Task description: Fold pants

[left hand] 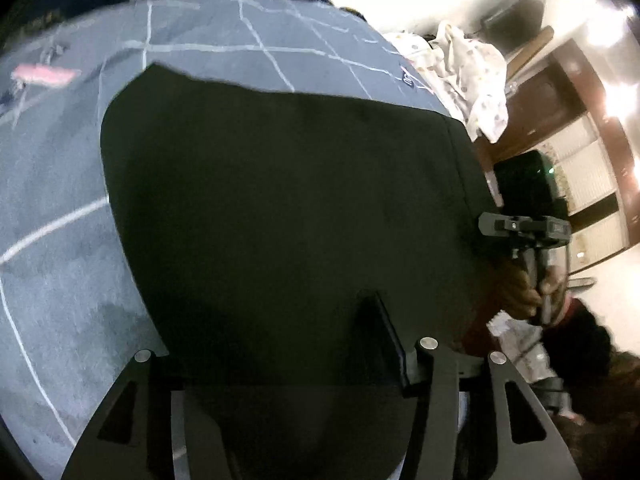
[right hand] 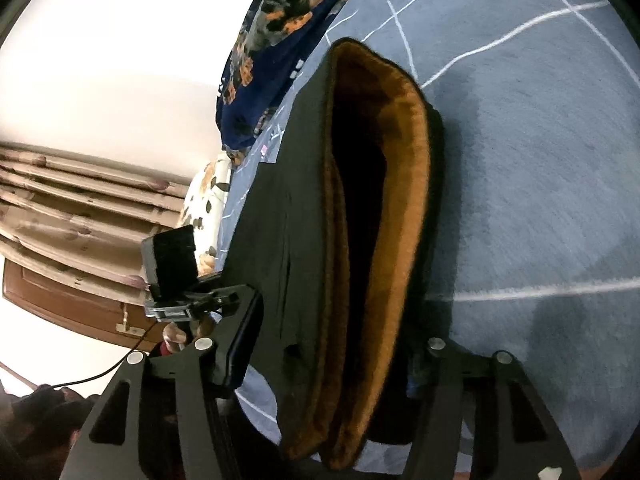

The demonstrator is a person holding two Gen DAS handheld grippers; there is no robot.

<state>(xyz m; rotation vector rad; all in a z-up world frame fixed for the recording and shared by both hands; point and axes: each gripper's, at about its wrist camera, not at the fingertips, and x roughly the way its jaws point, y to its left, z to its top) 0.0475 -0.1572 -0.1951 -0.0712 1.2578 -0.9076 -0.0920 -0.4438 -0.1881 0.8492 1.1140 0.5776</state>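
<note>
Black pants (left hand: 288, 208) lie spread on a grey-blue sheet (left hand: 60, 248) with white lines. My left gripper (left hand: 320, 320) holds their near edge: one finger (left hand: 384, 332) lies on top of the cloth, the other is hidden beneath it. The fabric rises close to the camera. In the right wrist view the waistband (right hand: 376, 208) gapes and shows a brown fleece lining. My right gripper (right hand: 340, 328) is shut on this thick end. Its left finger (right hand: 240, 344) shows and the other is mostly behind the cloth. Each gripper appears in the other's view, the right gripper (left hand: 520, 232) and the left gripper (right hand: 188, 280).
A navy floral blanket (right hand: 272, 40) is bunched at the far side of the sheet. A white patterned cloth (left hand: 472, 76) lies past the pants at the bed's edge. A pink item (left hand: 44, 74) sits on the sheet at the left. Wooden furniture (left hand: 580, 128) stands beyond the bed.
</note>
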